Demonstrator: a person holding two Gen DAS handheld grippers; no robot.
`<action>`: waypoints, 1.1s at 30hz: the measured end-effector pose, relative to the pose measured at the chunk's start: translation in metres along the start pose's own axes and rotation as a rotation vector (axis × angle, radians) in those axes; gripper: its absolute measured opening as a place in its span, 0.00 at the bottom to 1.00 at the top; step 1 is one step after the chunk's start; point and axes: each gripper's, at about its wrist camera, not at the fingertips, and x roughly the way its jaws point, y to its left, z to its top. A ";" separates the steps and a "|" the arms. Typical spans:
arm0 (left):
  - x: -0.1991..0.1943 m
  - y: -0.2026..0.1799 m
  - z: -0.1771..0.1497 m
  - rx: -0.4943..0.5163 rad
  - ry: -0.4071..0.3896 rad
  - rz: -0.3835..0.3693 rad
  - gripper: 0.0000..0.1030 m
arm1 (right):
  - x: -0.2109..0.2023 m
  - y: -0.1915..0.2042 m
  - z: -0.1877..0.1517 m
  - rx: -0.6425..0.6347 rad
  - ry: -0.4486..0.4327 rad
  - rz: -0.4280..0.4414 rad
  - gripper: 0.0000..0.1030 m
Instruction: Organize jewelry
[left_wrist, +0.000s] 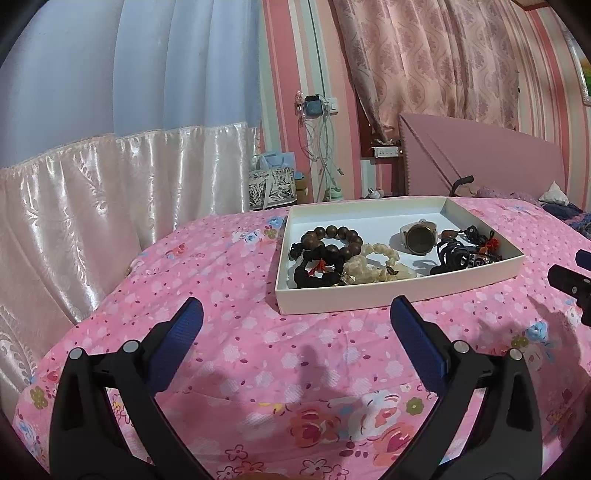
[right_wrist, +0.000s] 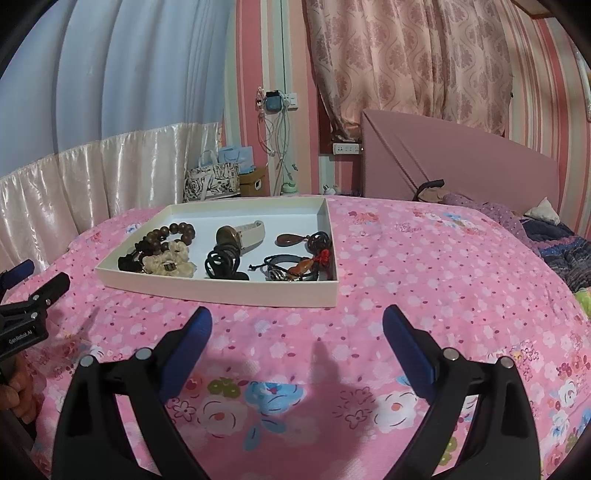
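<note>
Left gripper (left_wrist: 295, 317): jaws spread, empty, above the bed (left_wrist: 258, 350)
Right gripper (right_wrist: 297, 325): jaws spread, empty
Jewelry (left_wrist: 369, 254): inside the tray (left_wrist: 369, 295), ahead of both grippers

Pink floral bedspread (right_wrist: 406, 258), cream tray (right_wrist: 221, 291).
Dark brown bead bracelet (left_wrist: 334, 238), ivory bracelet (left_wrist: 369, 266), beige-strapped watch (right_wrist: 240, 230), black cords (right_wrist: 221, 262), blue-padded black grippers.

"GenRobot.AI" on left tool (right_wrist: 22, 280) body
</note>
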 end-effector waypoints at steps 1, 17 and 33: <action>-0.001 0.000 0.000 -0.001 -0.003 0.000 0.97 | 0.000 0.001 0.000 -0.004 0.001 -0.001 0.91; -0.002 -0.004 -0.001 0.017 -0.003 0.016 0.97 | 0.003 0.002 0.000 -0.013 -0.002 0.001 0.91; -0.008 -0.014 -0.001 0.078 -0.032 0.046 0.97 | 0.000 0.000 0.000 -0.017 -0.001 0.000 0.91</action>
